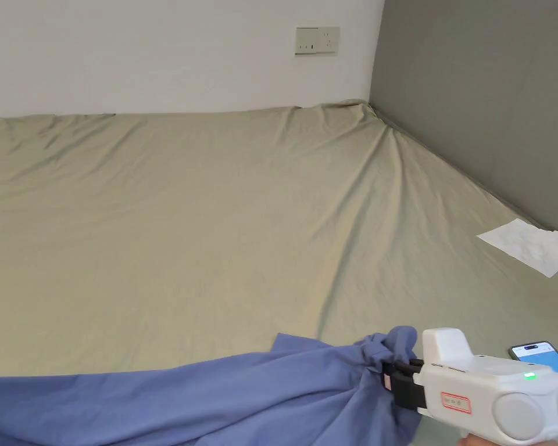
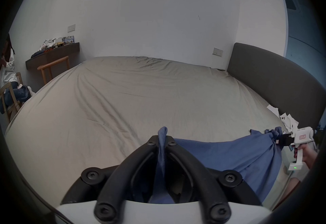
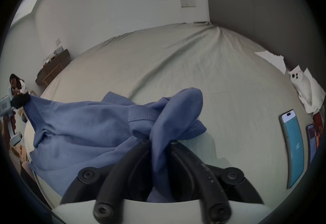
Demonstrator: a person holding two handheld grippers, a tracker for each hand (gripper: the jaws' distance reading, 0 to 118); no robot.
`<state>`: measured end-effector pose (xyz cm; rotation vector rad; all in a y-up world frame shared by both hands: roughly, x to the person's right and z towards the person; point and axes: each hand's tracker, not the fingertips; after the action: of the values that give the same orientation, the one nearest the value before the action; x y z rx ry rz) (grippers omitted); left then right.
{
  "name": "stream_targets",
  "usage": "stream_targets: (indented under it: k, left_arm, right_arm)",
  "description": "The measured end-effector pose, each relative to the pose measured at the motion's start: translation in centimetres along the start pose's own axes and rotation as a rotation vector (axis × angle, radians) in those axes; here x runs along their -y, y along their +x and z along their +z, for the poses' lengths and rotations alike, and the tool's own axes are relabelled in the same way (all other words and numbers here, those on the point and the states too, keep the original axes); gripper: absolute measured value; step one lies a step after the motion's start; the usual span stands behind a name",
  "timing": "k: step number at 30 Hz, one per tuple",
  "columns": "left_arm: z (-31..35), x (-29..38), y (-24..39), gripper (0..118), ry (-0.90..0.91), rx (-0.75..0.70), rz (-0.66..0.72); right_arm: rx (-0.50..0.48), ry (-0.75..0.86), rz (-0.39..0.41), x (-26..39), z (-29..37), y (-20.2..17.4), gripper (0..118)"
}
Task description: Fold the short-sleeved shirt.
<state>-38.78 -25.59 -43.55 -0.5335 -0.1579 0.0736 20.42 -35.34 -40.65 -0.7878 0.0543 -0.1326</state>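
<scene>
Beige bed (image 1: 185, 232); both grippers' jaws clenched on blue shirt (image 1: 243, 395), stretched between.

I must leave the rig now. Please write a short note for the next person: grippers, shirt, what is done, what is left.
Left gripper: shut on the shirt.
Right gripper: shut on the shirt, at a bunched part.
The shirt hangs stretched between them at the near edge of the bed, not yet spread.
Done: shirt picked up.
Left: lay it flat on the bed, then make all folds. Phone lies close on the right.
</scene>
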Motion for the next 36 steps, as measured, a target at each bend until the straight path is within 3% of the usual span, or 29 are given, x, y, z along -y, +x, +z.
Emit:
stream_targets:
  k: [4,7,10,13,17,25,30,36]
  left_arm:
    - [2.8,-2.2,-0.1,4,0.073,0.019,0.001]
    - [5.0,-5.3,-0.6,3,0.131,0.022,-0.007]
    - [6.6,-9.8,-1.2,3,0.197,0.005,-0.036]
    - [7.4,-15.0,-2.0,3,0.261,-0.026,-0.051]
    - [6.9,-22.1,-2.9,3,0.338,-0.087,-0.054]
    - [3.9,-33.1,-4.2,3,0.472,-0.153,-0.013]
    - [-0.1,-32.0,-4.7,3,0.454,-0.18,0.007]
    - [-5.9,-22.1,-6.7,3,0.283,-0.159,0.057]
  right_arm:
    - [-0.033,0.15,0.011,-1.9,5.6,-0.8,12]
    - [-0.036,0.231,0.106,-5.1,9.6,-2.8,12]
    - [-0.058,0.309,0.146,-10.1,12.3,-5.1,12]
    - [0.011,0.407,0.214,-15.2,13.7,-7.1,12]
    - [0.062,0.513,0.162,-23.2,14.7,-9.3,12]
    - [0.143,0.741,0.189,-36.6,15.3,-12.1,12]
    - [0.167,0.719,0.218,-37.6,9.9,-11.6,12]
    - [0.134,0.549,0.217,-29.7,1.2,-10.7,12]
